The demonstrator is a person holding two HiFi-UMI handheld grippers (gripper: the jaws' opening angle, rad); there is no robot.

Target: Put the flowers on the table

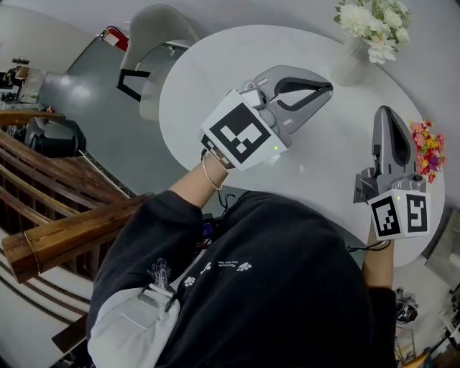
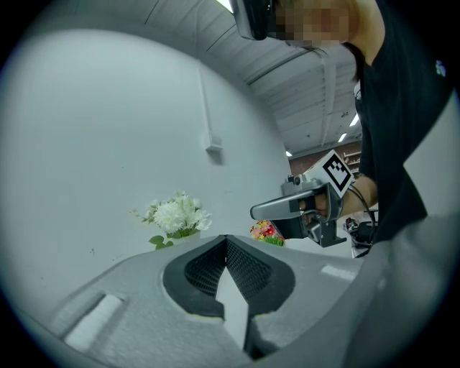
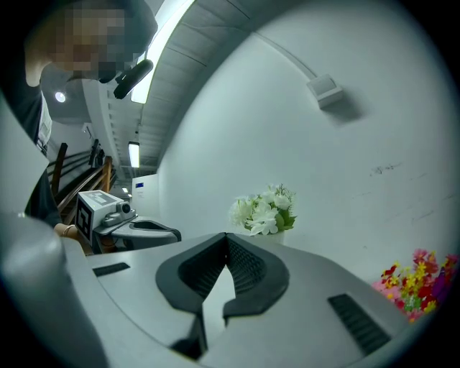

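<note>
- The left gripper hangs over the middle of the round white table, pointing toward 2 o'clock in the head view. Its jaws are together at the tips, with nothing between them.
- The right gripper is held over the table's right side and points toward 12 o'clock. Its jaws are likewise pressed together and empty.
- The colourful flowers, a small bunch of red, pink and yellow, sit at the table's 3 o'clock edge, just beside the right gripper but apart from it. Whether they lie fully on the tabletop cannot be told.
- The white flowers stand upright in a white vase at about 1 o'clock on the table, close to the wall and beyond both grippers.
- In the right gripper view the white flowers are straight ahead past the closed tips, with the colourful flowers low at 4 o'clock.
- A grey chair stands off the table at 11 o'clock.
</note>
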